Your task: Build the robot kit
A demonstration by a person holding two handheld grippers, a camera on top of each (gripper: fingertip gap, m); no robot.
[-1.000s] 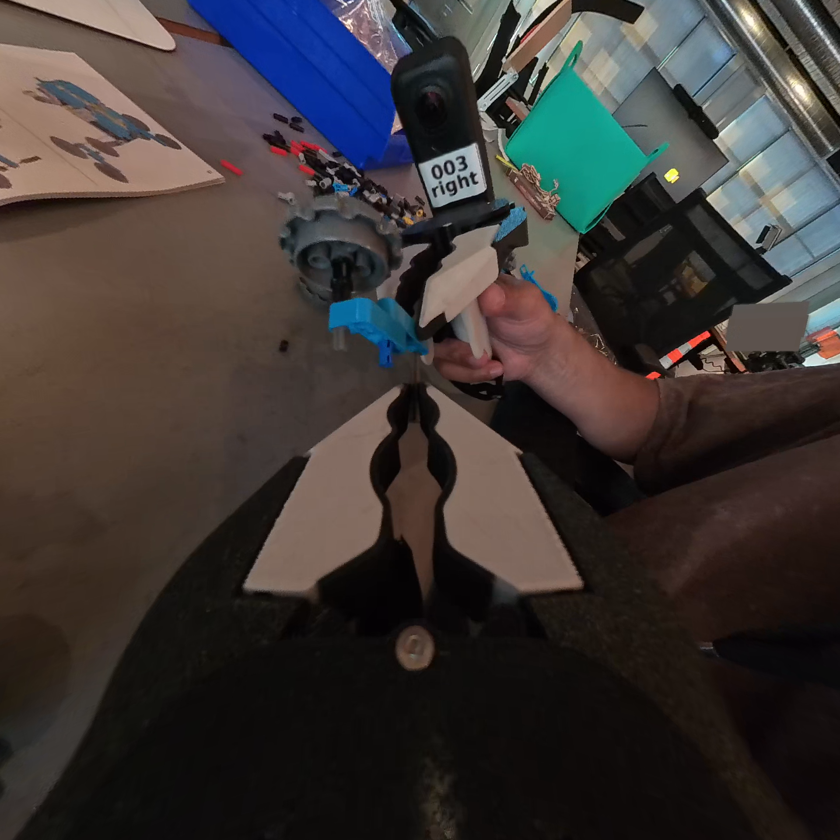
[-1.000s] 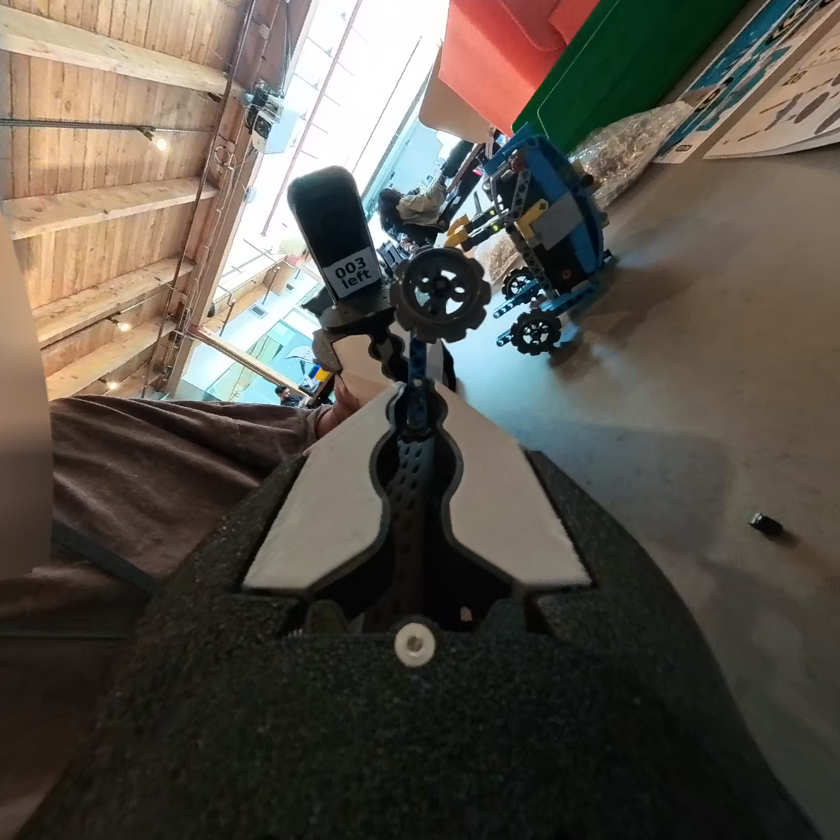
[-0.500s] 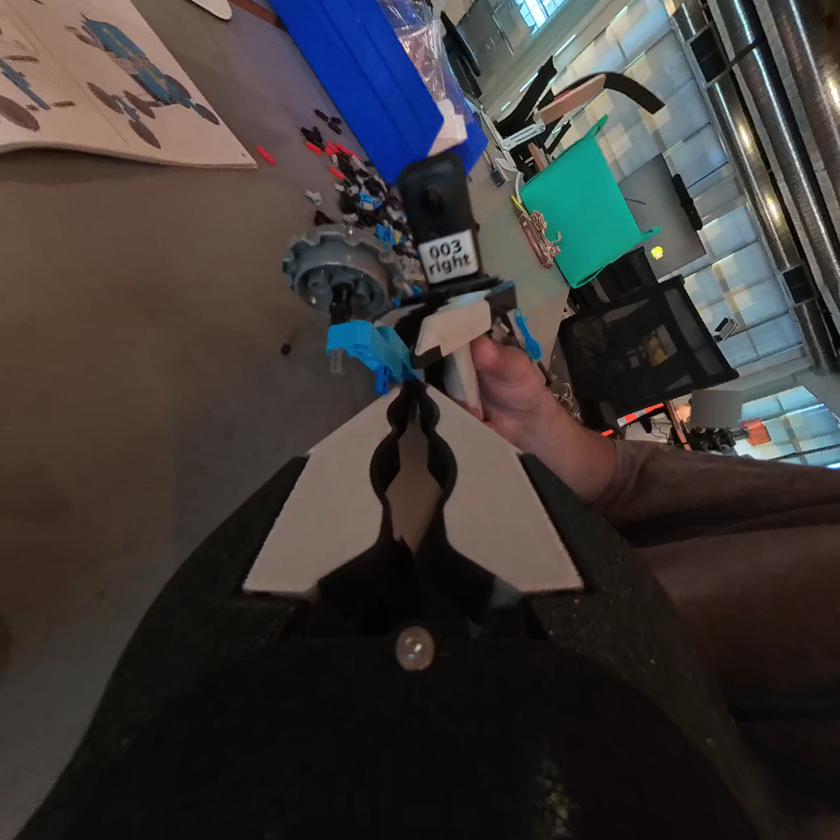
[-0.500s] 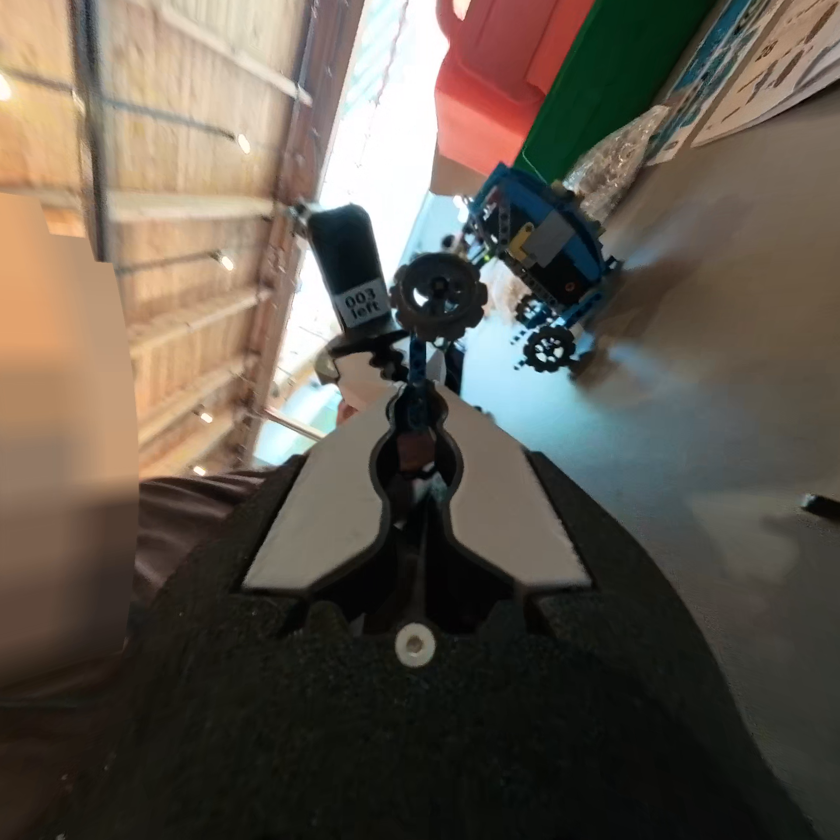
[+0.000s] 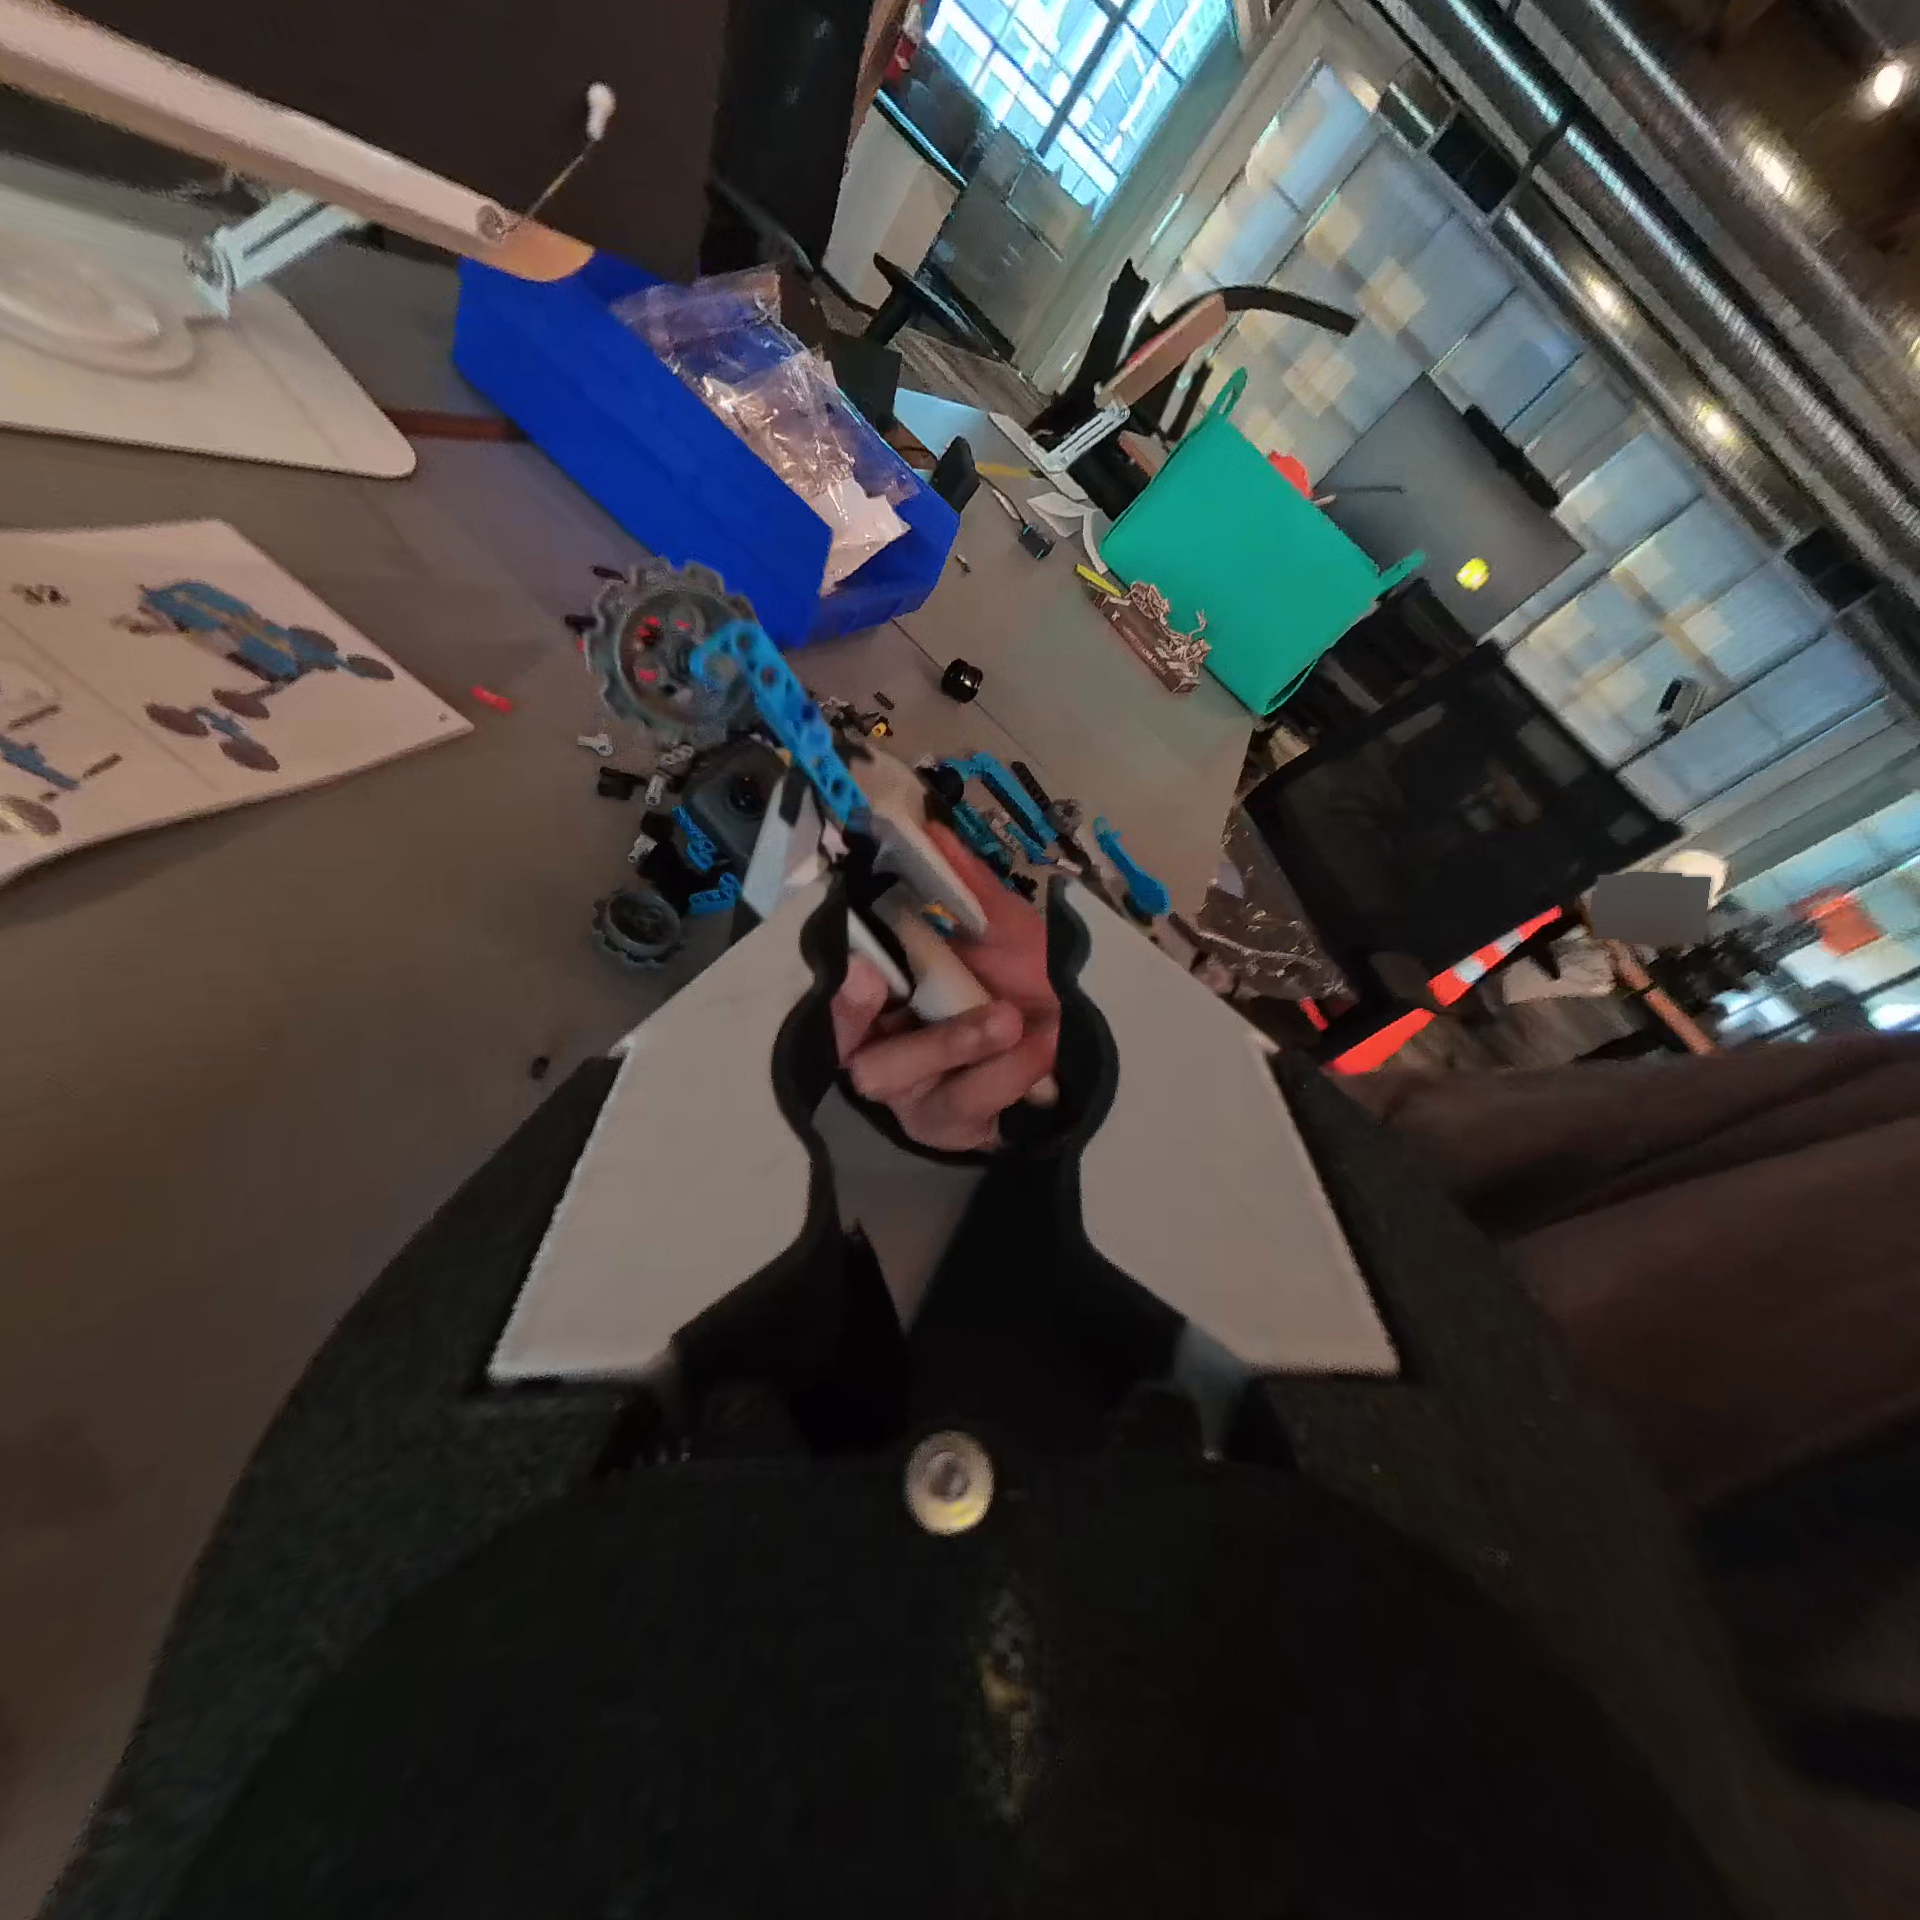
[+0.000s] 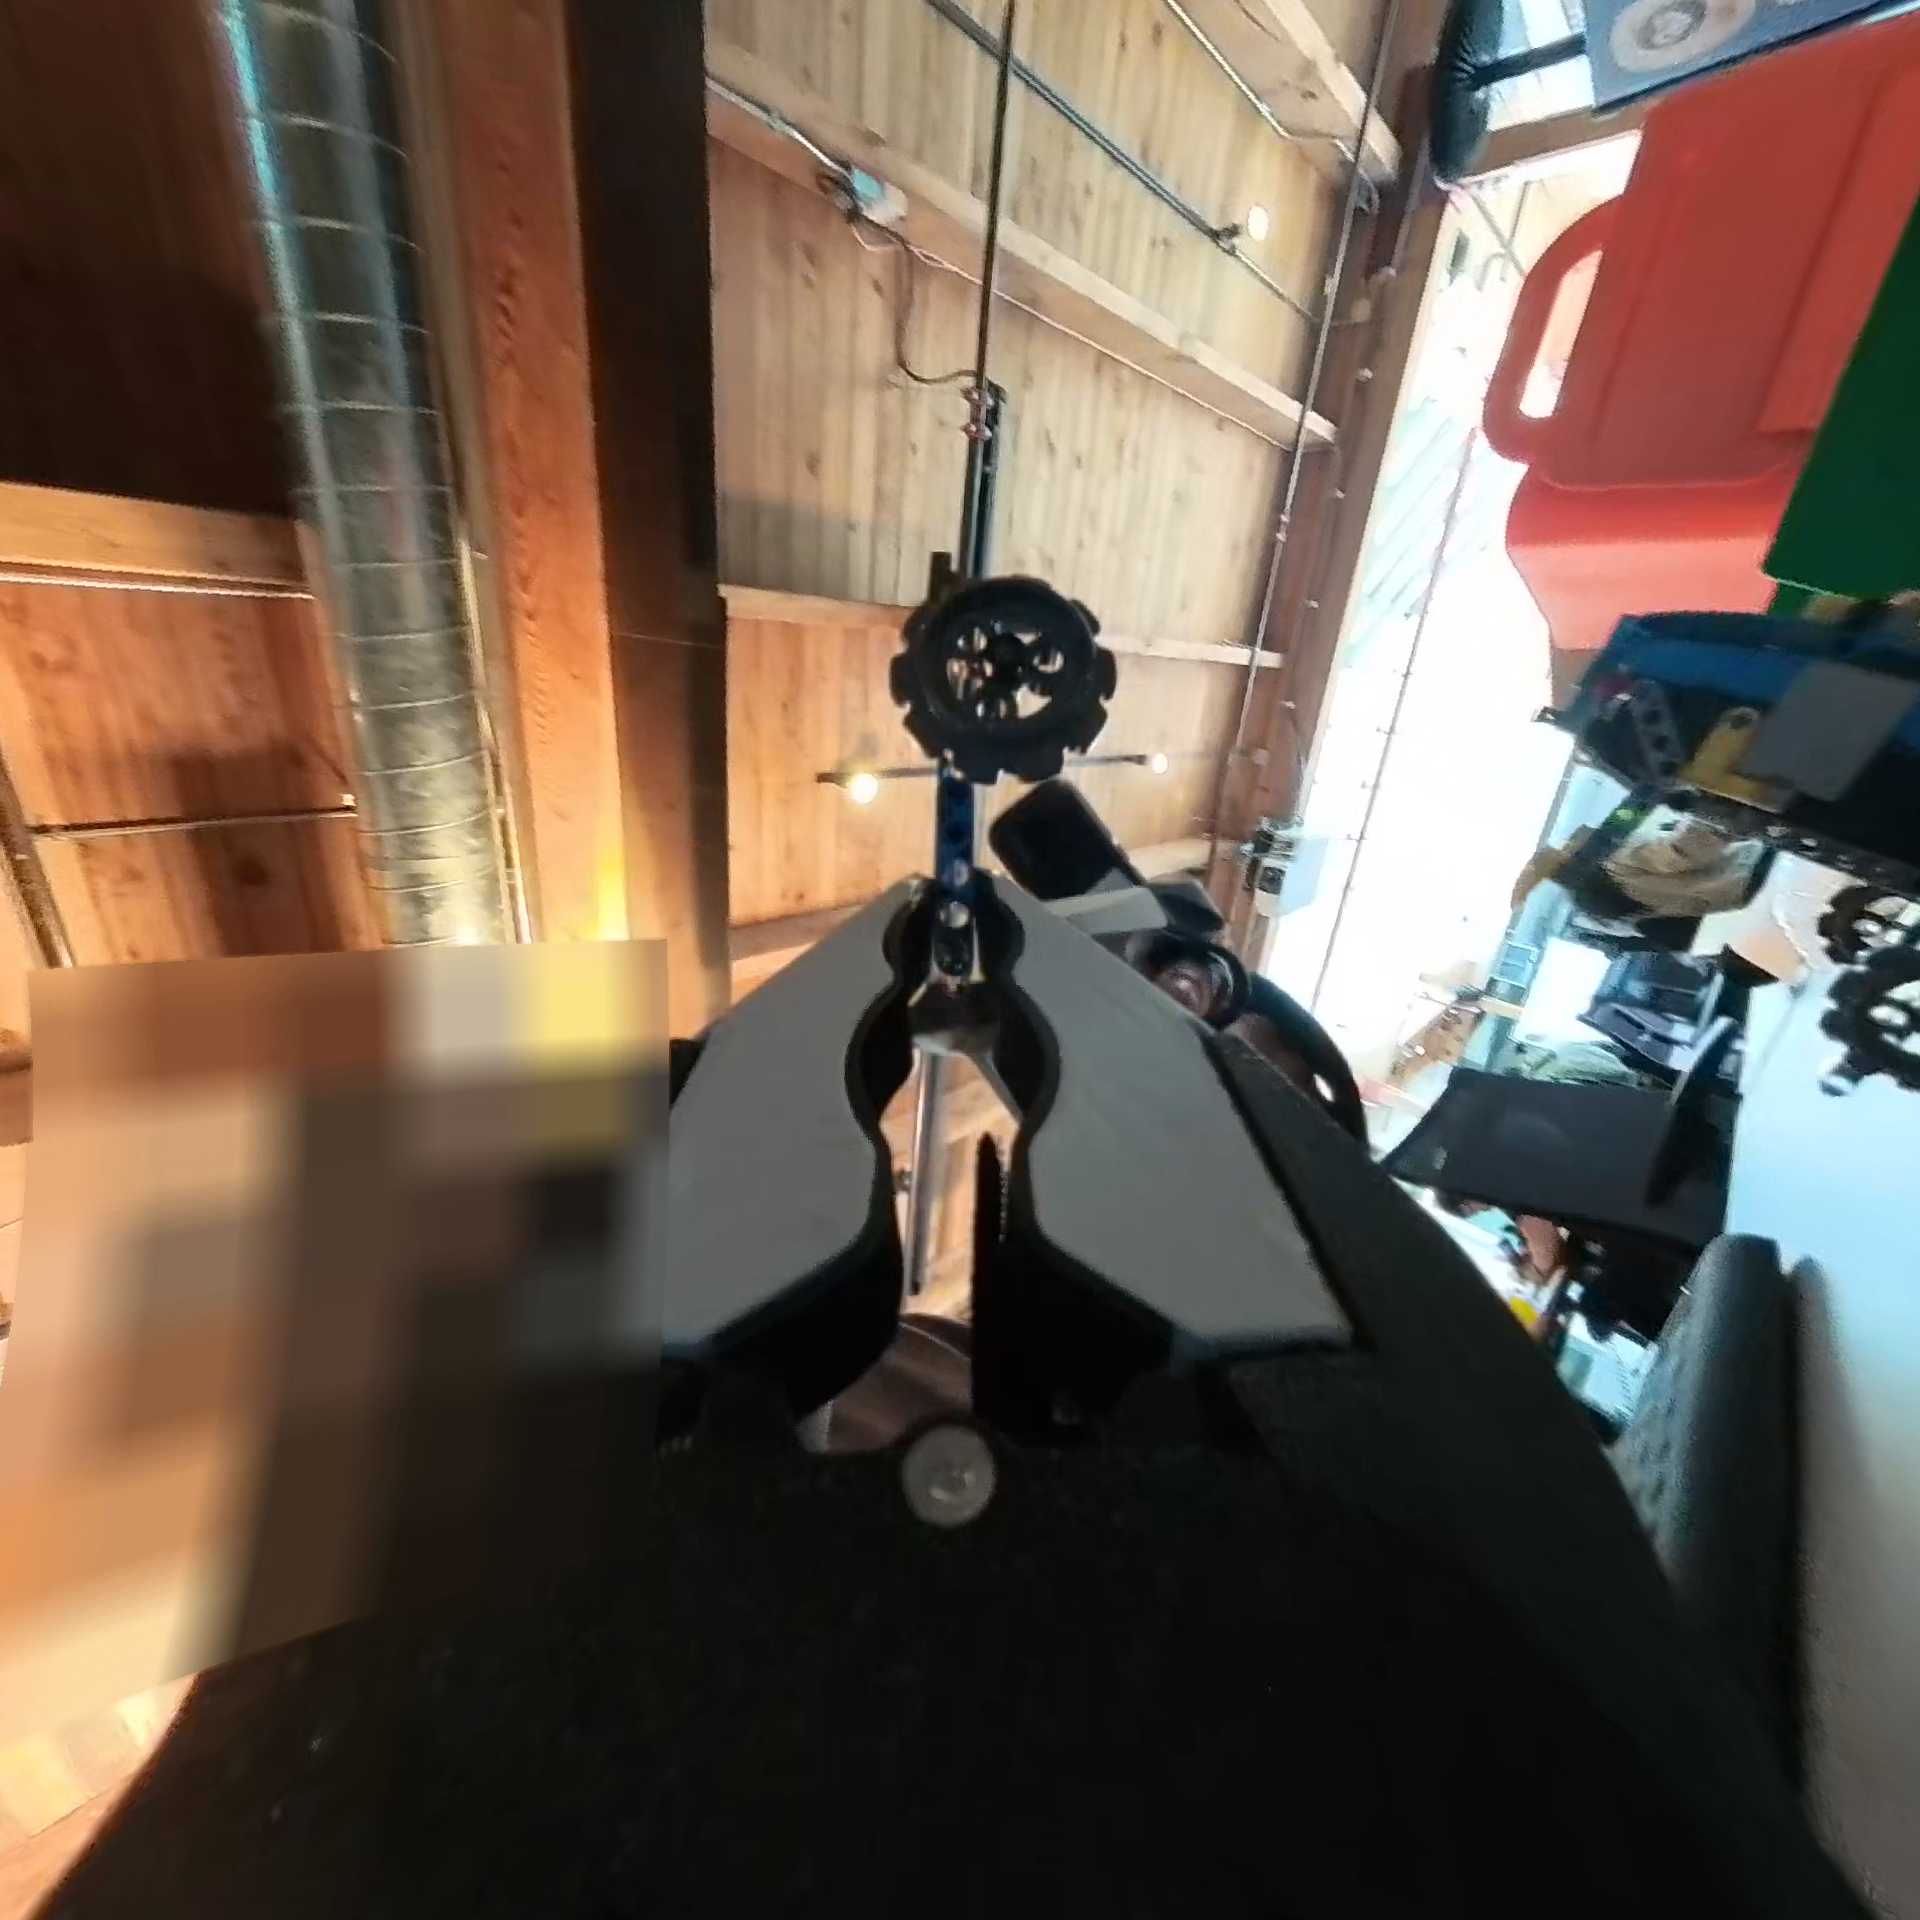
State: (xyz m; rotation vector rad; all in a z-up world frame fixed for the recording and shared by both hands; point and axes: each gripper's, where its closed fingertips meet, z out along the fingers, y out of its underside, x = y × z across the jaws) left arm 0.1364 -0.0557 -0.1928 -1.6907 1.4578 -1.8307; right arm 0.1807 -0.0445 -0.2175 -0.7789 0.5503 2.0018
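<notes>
My right gripper (image 6: 951, 894) is shut on a blue beam with holes (image 6: 954, 831). A dark toothed wheel (image 6: 997, 681) sits on the beam's far end, and the piece points up at the wooden ceiling. In the left wrist view the same right gripper (image 5: 831, 831) holds the blue beam (image 5: 779, 717) with the grey wheel (image 5: 660, 655) above the table. My left gripper (image 5: 940, 914) is open with nothing between its fingers. It sits just short of the right gripper and the hand holding it. The left gripper also shows in the right wrist view (image 6: 1122, 909), behind the beam.
On the grey table (image 5: 260, 1039) lie an open instruction booklet (image 5: 208, 665), a blue bin (image 5: 665, 436) with plastic bags, a loose grey wheel (image 5: 636, 925) and several small pieces (image 5: 997, 821). A green bag (image 5: 1236, 551) stands farther off. A blue model vehicle (image 6: 1714, 707) shows at the right. My hands' fingertips stand some 6 cm from each other.
My left gripper was shut close to the beam-and-wheel piece and has now opened and drawn back. My right gripper has swung upward with the beam and wheel still in its grasp.
</notes>
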